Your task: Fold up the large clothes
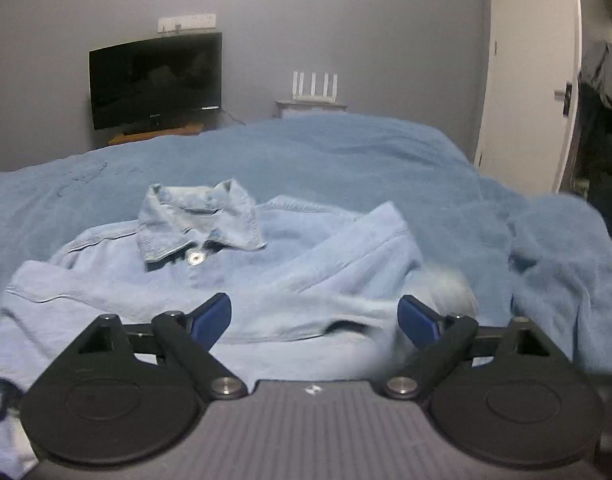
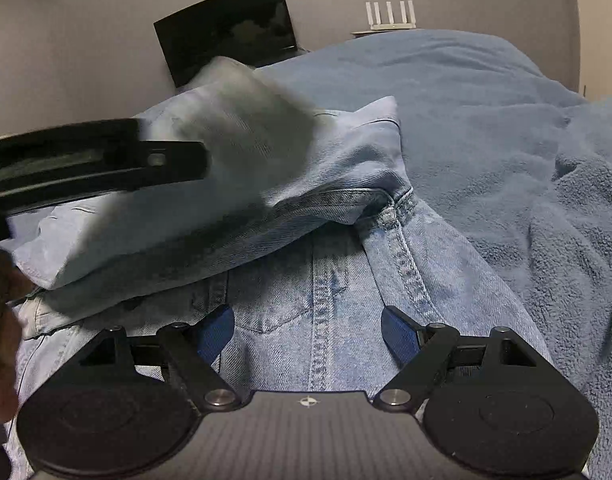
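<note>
My jacket (image 1: 226,280) lies on the bed (image 1: 346,160), collar (image 1: 198,220) at twelve o'clock. Both my left gripper (image 1: 314,320) and right gripper (image 2: 306,332) gape, holding nothing. The sleeve (image 2: 226,200) folded across looks loose; I reckon a careless grab could drag it undone.

The left gripper (image 1: 314,318) is held with its jaws spread wide, nothing being clamped between the blue pads (image 1: 212,318), and is angled downward. The right gripper (image 2: 308,330) is likewise held open and tilted down (its pads (image 2: 398,334) well apart, pressing on nothing). In the right wrist view, the left gripper's black body (image 2: 94,160) is seen blurred at left.
</note>
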